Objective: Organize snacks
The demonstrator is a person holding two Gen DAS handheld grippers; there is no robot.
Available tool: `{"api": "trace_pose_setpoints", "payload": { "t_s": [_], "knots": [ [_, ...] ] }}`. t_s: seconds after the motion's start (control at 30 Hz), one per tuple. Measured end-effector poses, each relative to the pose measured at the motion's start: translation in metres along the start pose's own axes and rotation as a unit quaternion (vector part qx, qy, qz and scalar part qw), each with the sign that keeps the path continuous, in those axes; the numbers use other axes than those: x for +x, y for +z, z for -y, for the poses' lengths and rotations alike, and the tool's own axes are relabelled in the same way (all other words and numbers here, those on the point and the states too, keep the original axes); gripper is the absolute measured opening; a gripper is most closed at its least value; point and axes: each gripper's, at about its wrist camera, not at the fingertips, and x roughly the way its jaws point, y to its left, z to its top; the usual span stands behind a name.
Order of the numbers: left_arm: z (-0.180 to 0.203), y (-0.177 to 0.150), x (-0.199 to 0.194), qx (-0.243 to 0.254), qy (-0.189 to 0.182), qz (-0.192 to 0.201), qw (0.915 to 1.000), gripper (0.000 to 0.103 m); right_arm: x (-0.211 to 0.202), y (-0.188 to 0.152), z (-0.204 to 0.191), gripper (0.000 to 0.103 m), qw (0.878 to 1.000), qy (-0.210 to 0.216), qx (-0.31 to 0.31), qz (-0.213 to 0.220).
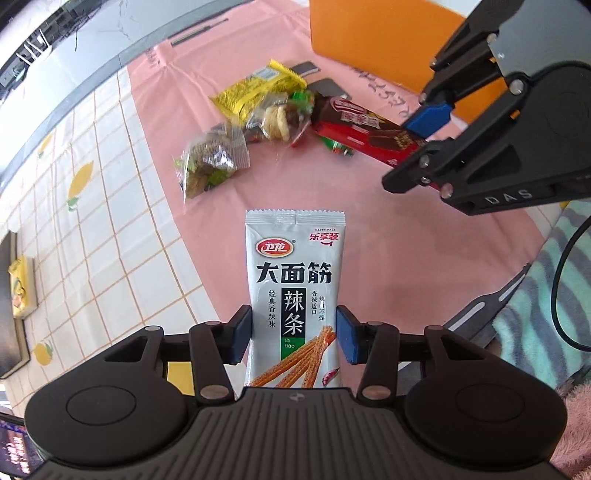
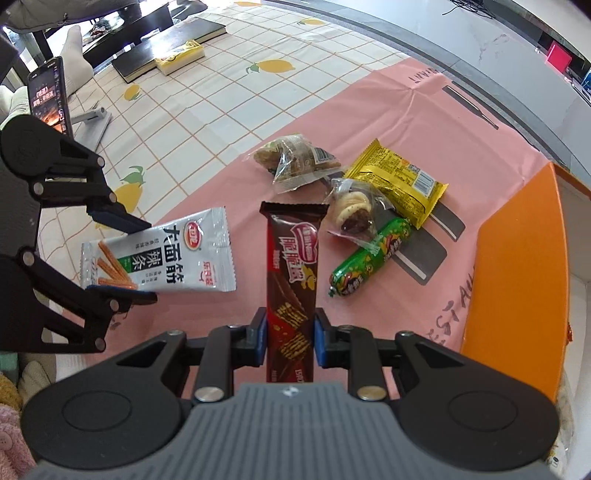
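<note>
Gripping a silver-white spicy-strip packet (image 1: 293, 295) by its long edges, the left gripper (image 1: 294, 334) has its blue pads (image 1: 242, 332) pressed against the wrapper on both sides; the packet stands out forward between the fingers, lifted over the pink cloth (image 1: 221, 229). In the right wrist view the same packet (image 2: 162, 254) sits to the left, held in that gripper (image 2: 122, 258) above the pink cloth.

To the right of it, the right gripper (image 2: 290, 338) is closed tight on a long brown chocolate wafer bar (image 2: 291, 273), pads squeezing its narrow sides, the bar pointing away from the camera.

Further right and beyond, loose snacks lie in a cluster on the pink cloth: two clear bags of brown pieces (image 2: 299, 160), a clear-wrapped pastry (image 2: 351, 210), a yellow packet (image 2: 399, 184) lying partly under the pastry, and a green sausage (image 2: 369, 258) lying slantwise just beside the pastry wrapper.

At the far right stands an orange box (image 2: 517, 277) with a white inside (image 2: 576, 236); only a strip of its interior shows, and nothing can be made out in it. From the left wrist the box (image 1: 369, 33) appears at the top, behind the snack pile (image 1: 258, 118).

A checked cloth with lemon prints (image 2: 207, 96) covers the table left of the pink one, with a yellow pad (image 2: 181, 55) and a phone on a stand (image 2: 50, 92) at the far left.
</note>
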Motion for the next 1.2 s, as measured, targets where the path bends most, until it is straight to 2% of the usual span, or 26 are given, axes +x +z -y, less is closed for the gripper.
{"api": "trace_pose_setpoints", "payload": {
  "t_s": [0.37,0.63,0.83,1.2],
  "knots": [
    [0.044,0.041,-0.058,0.048,0.046,0.035,0.9972,0.054,-0.073,-0.036,0.017,0.021,0.999,-0.047,-0.027,0.005],
    [0.081,0.099,-0.087,0.097,0.061,0.070,0.9910,0.054,-0.118,-0.051,0.060,0.021,0.996,-0.091,-0.013,0.010],
    [0.099,0.154,-0.087,0.102,0.041,0.088,0.9901,0.054,-0.123,-0.058,0.098,0.021,0.993,-0.116,-0.002,-0.007],
    [0.104,0.246,-0.057,0.066,-0.005,0.065,0.9957,0.053,-0.108,-0.055,0.181,0.021,0.989,-0.133,0.032,-0.048]
  ]
}}
